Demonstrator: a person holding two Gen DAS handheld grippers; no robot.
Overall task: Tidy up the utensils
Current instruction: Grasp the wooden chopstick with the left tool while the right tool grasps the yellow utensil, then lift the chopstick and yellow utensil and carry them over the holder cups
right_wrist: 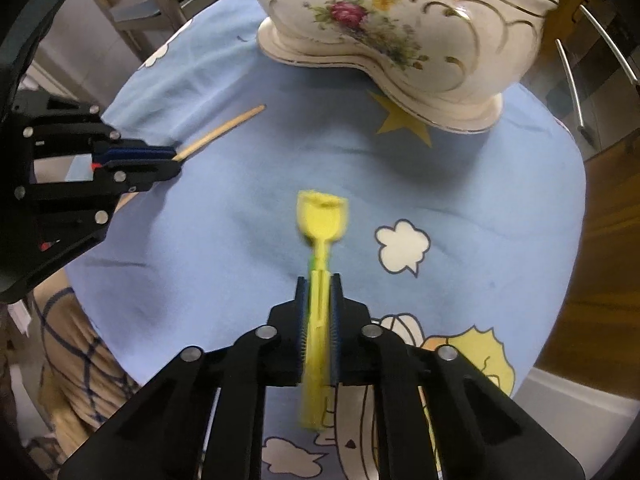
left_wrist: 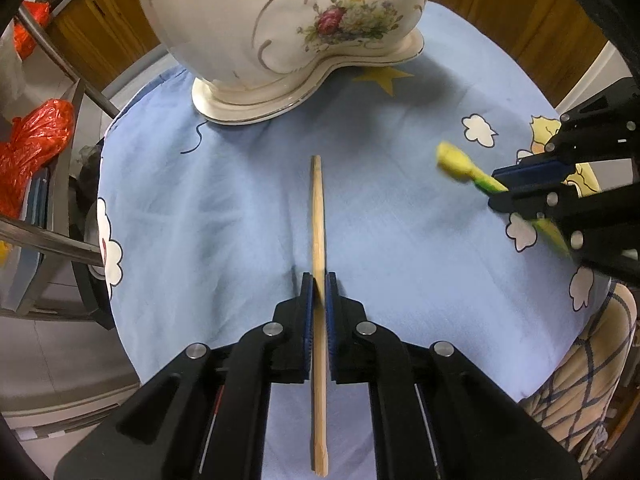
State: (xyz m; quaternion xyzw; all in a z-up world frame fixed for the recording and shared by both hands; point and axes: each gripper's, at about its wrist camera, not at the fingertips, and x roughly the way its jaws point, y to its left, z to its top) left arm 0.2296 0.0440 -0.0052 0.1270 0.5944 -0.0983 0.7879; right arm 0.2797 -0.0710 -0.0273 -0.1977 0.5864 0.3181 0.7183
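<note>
Left wrist view: nearest the lens, the left gripper [left_wrist: 319, 280] is clamped on a wooden chopstick [left_wrist: 318, 216], its blue pads pressed against both sides of the stick. The chopstick runs straight ahead along the fingers, its far end pointing toward the porcelain container [left_wrist: 288, 32] and its near end reaching back under the camera. It hangs above the blue cartoon tablecloth [left_wrist: 224, 208]. The container, cream with gold scrolls and a painted flower spray, stands on the cloth at the far side of the table; only its wall and foot show here, so its contents cannot be told. At the right edge, the right gripper [left_wrist: 500, 190] grips a yellow spoon [left_wrist: 454, 162], whose bowl sticks out toward the table's middle, blurred.

Right wrist view: closest in, the right gripper [right_wrist: 319, 280] is clenched on the yellow spoon [right_wrist: 322, 220], handle squeezed between the pads, the bowl ahead of the fingertips and above the tablecloth [right_wrist: 240, 208]; the spoon is blurred. The porcelain container [right_wrist: 400, 36] stands at the far right of the table, its gold rim partly visible, the inside hidden. At the left, the left gripper [right_wrist: 176, 158] holds the chopstick [right_wrist: 224, 128], which slants up toward the container, well apart from it.
</note>
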